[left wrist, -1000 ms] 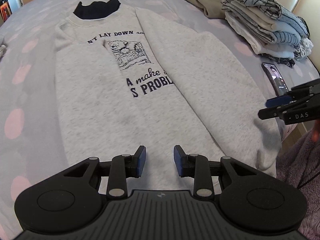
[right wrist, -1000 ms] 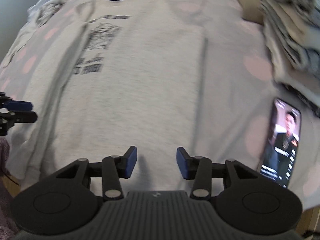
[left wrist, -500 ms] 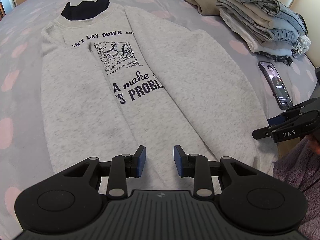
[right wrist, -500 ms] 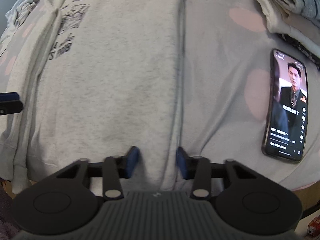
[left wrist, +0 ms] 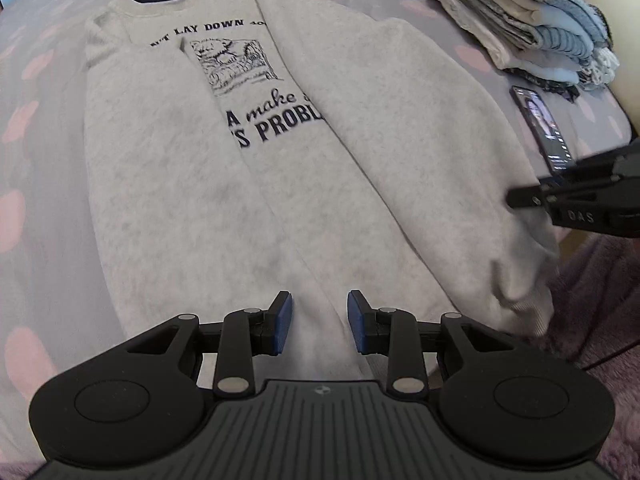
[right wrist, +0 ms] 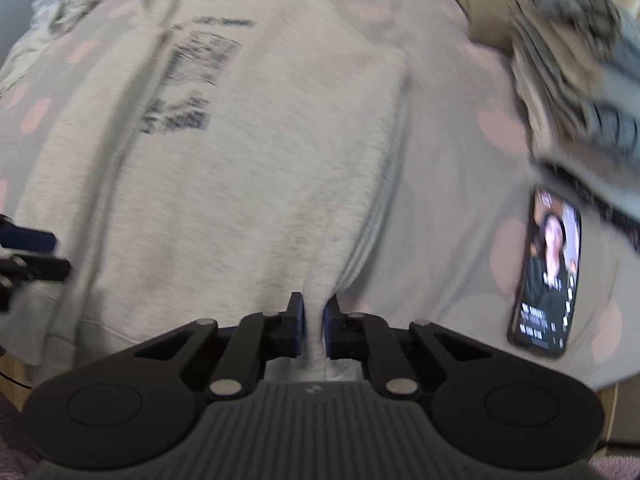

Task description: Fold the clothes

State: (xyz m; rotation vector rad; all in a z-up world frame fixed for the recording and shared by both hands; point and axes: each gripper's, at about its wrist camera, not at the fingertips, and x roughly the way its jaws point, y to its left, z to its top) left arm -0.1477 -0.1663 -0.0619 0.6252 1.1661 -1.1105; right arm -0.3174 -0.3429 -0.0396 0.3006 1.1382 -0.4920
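Observation:
A light grey sweatshirt point(left wrist: 200, 184) with a dark print and a black collar lies flat on the bed, both sleeves folded in over its front. My left gripper point(left wrist: 319, 322) hovers open over the middle of the hem, with cloth below the pads but not pinched. My right gripper point(right wrist: 314, 330) is at the sweatshirt's point(right wrist: 260, 160) lower right edge. Its jaws are closing, and a ridge of grey cloth stands squeezed between the blue pads. In the left wrist view the right gripper point(left wrist: 516, 200) meets that edge from the right.
A lit phone point(right wrist: 548, 272) lies on the grey, pink-dotted bedsheet point(left wrist: 36, 160) right of the sweatshirt. A stack of folded clothes point(left wrist: 532, 28) stands at the back right. A white garment point(right wrist: 60, 8) lies at the far left. The bed's near edge runs just under both grippers.
My right gripper's pads have come together on the sweatshirt's lower right edge, and the cloth now bunches between them. The left gripper kept its gap and stayed over the hem.

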